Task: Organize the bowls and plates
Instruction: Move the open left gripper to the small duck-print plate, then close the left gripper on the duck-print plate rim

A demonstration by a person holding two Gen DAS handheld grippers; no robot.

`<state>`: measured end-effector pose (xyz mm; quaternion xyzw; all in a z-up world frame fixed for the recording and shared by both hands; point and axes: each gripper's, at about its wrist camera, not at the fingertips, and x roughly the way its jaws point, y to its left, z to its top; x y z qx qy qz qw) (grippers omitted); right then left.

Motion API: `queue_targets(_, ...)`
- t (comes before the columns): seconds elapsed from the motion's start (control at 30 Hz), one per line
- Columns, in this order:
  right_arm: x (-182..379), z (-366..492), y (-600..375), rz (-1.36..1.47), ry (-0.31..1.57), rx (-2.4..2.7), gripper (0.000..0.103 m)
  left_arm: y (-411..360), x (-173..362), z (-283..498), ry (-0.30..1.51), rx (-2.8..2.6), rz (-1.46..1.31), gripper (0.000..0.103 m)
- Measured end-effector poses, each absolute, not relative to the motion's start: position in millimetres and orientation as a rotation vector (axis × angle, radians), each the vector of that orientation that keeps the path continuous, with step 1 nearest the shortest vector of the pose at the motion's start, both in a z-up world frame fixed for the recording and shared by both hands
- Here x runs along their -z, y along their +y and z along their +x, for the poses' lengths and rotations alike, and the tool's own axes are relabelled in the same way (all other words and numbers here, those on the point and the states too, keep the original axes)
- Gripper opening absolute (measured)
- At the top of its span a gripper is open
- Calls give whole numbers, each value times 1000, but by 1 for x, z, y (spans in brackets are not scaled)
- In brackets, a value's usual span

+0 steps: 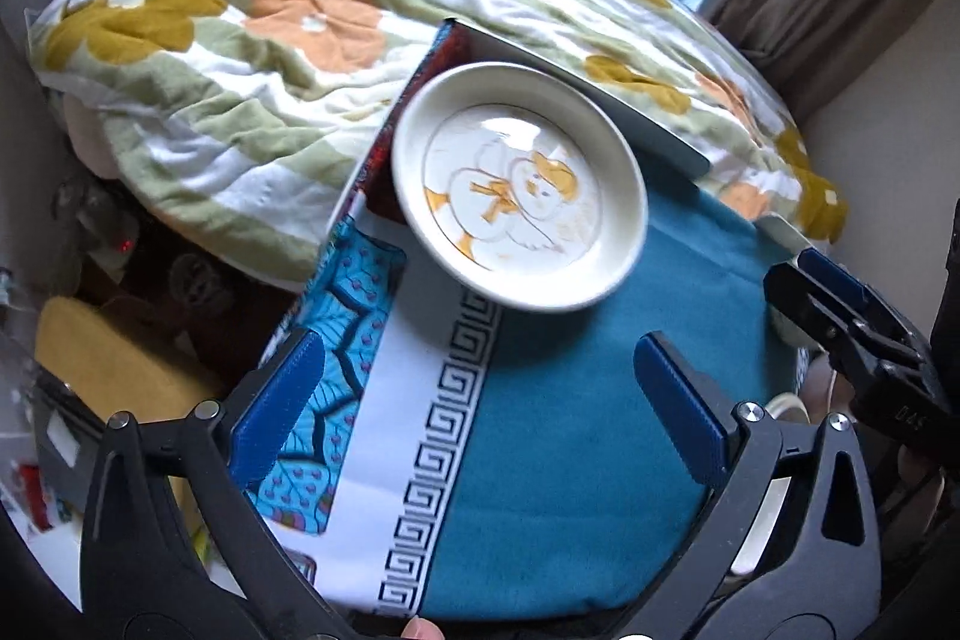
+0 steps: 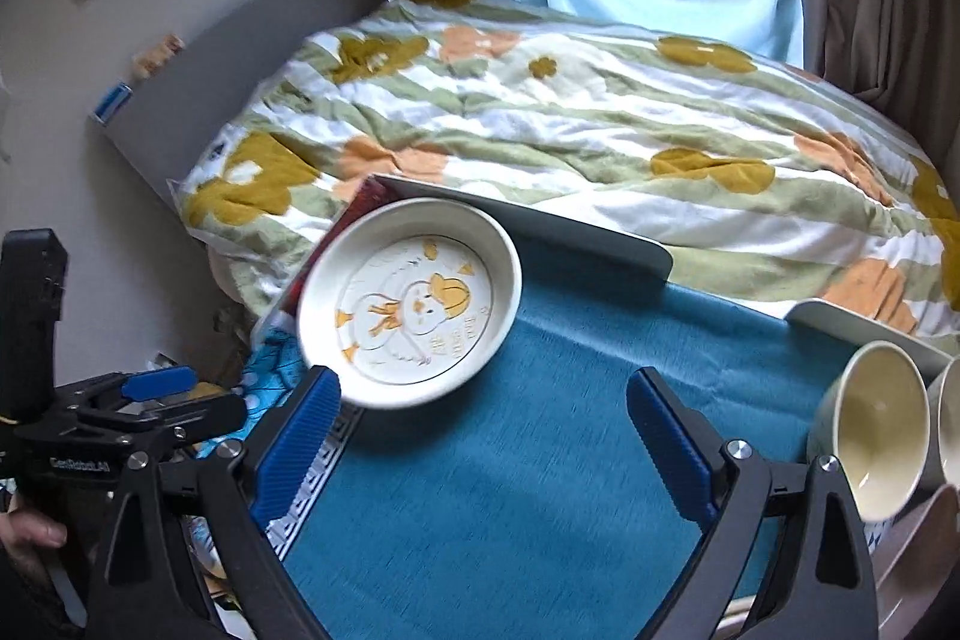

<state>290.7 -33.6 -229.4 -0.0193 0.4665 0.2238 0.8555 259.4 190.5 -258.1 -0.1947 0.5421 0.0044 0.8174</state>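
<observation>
Toward the far-left corner of the teal cloth point(image 2: 540, 460) sits the duck plate point(image 2: 411, 301), flat and free, both the left gripper point(image 1: 480, 412) and right gripper point(image 2: 480, 448) gaping wide and empty, seemingly poised for the next pick.

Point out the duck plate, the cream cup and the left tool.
duck plate point(image 1: 516, 187): left wrist view, centre of its face.
cream cup point(image 2: 870, 430): right wrist view, inner wall.
left tool point(image 1: 480, 406): left wrist view, midway between fingertips.

Cream plate point(image 1: 521, 187), teal cloth point(image 1: 570, 460)
</observation>
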Motion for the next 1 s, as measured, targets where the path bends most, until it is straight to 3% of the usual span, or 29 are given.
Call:
queue_targets(0.6,285,365,2,-237,1132,-575,95,204,296,281,1128,-153,-648,101)
queue_targets(0.67,290,373,5,-243,1141,-593,95,203,299,282,1123,-183,-648,95)
queue_targets(0.73,293,378,7,-247,1141,-620,95,199,301,285,1118,-223,-618,73)
queue_targets(0.8,298,384,10,-253,1140,-650,94,197,306,289,1128,-251,-604,71)
queue_targets(0.87,301,388,13,-259,1132,-679,88,198,314,292,1114,-256,-650,68)
queue_targets(0.93,305,391,15,-264,1125,-704,77,199,322,294,1095,-260,-677,54)
queue_targets(1.0,310,395,17,-259,1129,-719,67,198,328,295,1088,-271,-674,47)
